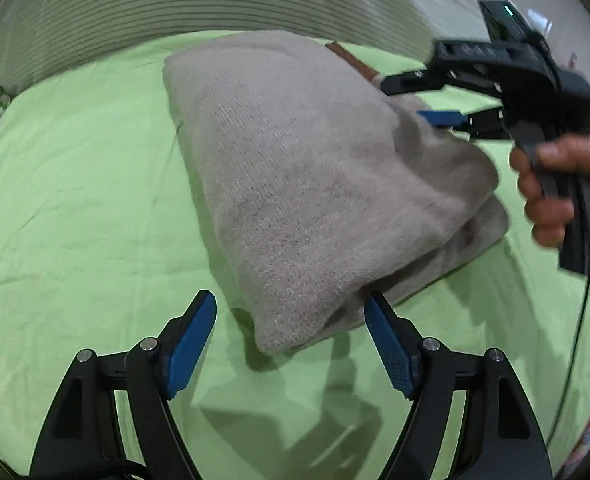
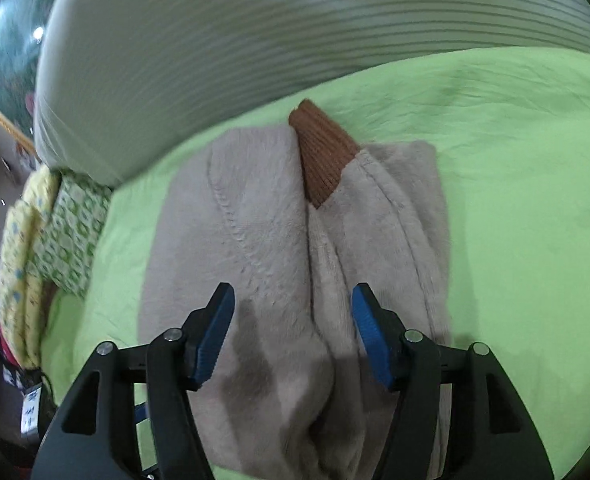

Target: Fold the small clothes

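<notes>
A: Start at the left. Where does the left claw (image 1: 289, 312) stand?

B: Its blue pads are spread wide with nothing pinched. The near corner of the grey fleece garment (image 1: 295, 184) lies between them, and I judge the pads are not pressing on it.

A: And the garment itself?

B: It lies folded into a thick bundle on the green bedsheet (image 1: 75, 200), roughly in the middle. From the right wrist view two flaps meet along a central seam, and a brown ribbed cuff (image 2: 323, 156) pokes out at the far end.

A: So how far along is the fold?

B: Mostly done, I would judge. The bundle looks compact; what may be left is tucking that cuff and squaring the loose lower layer.

A: The right claw (image 2: 293, 332)?

B: Also wide apart, hovering over the garment's near end, gripping nothing. A hand (image 1: 555, 196) holds its handle.

A: Room to move?

B: Open sheet to the left and right of the bundle. A striped pillow (image 1: 175, 4) borders the far side, and patterned cushions (image 2: 55, 232) sit at the left edge.
</notes>
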Available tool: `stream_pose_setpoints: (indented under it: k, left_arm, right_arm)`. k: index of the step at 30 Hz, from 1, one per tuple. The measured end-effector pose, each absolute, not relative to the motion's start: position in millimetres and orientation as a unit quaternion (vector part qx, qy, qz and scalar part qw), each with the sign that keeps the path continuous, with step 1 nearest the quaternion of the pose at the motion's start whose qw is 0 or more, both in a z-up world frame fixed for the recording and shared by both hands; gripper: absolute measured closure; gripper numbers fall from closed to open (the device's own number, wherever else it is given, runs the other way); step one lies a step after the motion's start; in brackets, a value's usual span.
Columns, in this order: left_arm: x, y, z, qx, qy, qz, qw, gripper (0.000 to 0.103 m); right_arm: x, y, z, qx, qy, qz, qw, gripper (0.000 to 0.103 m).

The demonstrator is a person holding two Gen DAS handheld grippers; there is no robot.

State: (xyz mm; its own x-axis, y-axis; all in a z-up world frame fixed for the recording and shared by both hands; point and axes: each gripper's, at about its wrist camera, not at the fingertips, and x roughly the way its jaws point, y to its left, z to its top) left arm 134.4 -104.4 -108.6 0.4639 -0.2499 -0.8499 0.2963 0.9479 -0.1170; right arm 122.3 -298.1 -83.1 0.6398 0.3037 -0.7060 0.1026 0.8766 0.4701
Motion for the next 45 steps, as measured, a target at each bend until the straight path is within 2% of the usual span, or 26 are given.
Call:
stream_pose_setpoints:
  k: [2, 5, 7, 8, 9, 11, 12, 15, 20, 28, 33, 38, 43, 45]
  left_arm:
    - [137, -106, -116, 0.041, 0.502, -0.140, 0.853, 0.030]
    - [146, -100, -121, 0.017, 0.510, -0.117, 0.852, 0.037]
    - [146, -91, -120, -0.012, 0.514, -0.109, 0.851, 0.040]
    - [147, -91, -120, -0.017, 0.516, -0.108, 0.850, 0.041]
    - [147, -93, -120, -0.014, 0.516, -0.107, 0.850, 0.043]
    - [152, -91, -119, -0.004, 0.516, -0.108, 0.850, 0.048]
    - [153, -93, -118, -0.002, 0.517, -0.111, 0.849, 0.053]
    - [159, -101, -112, -0.006, 0.524, -0.123, 0.843, 0.059]
    - [163, -115, -108, -0.003, 0.522, -0.137, 0.842, 0.060]
    - [166, -127, -115, 0.017, 0.532, -0.143, 0.834, 0.062]
    - [172, -112, -121, 0.003, 0.537, -0.143, 0.832, 0.060]
    - [172, -109, -123, 0.011, 0.537, -0.141, 0.832, 0.059]
    - [174, -101, -113, -0.011, 0.550, -0.151, 0.822, 0.058]
    - [166, -93, -112, -0.016, 0.551, -0.153, 0.820, 0.057]
  right_arm:
    - [134, -297, -88, 0.224, 0.435, 0.053, 0.871, 0.034]
    - [152, -293, -96, 0.208, 0.459, 0.067, 0.861, 0.023]
    - [158, -286, -99, 0.189, 0.473, 0.068, 0.858, 0.023]
    - [159, -281, -98, 0.175, 0.476, 0.070, 0.859, 0.037]
    - [160, -276, -97, 0.168, 0.478, 0.084, 0.858, 0.071]
    - [159, -272, -93, 0.176, 0.483, 0.092, 0.852, 0.082]
    - [156, -270, -87, 0.174, 0.478, 0.091, 0.856, 0.084]
    - [135, -283, -47, 0.203, 0.426, 0.095, 0.877, 0.087]
    - [95, -309, -7, 0.210, 0.371, 0.066, 0.902, 0.088]
    - [108, -321, -83, 0.177, 0.422, 0.005, 0.889, 0.088]
    - [101, -328, -68, 0.184, 0.396, -0.007, 0.899, 0.089]
    - [114, -320, -80, 0.153, 0.421, -0.014, 0.894, 0.088]
    - [111, -324, -69, 0.171, 0.421, -0.018, 0.891, 0.083]
    - [106, -327, -64, 0.184, 0.421, -0.022, 0.888, 0.072]
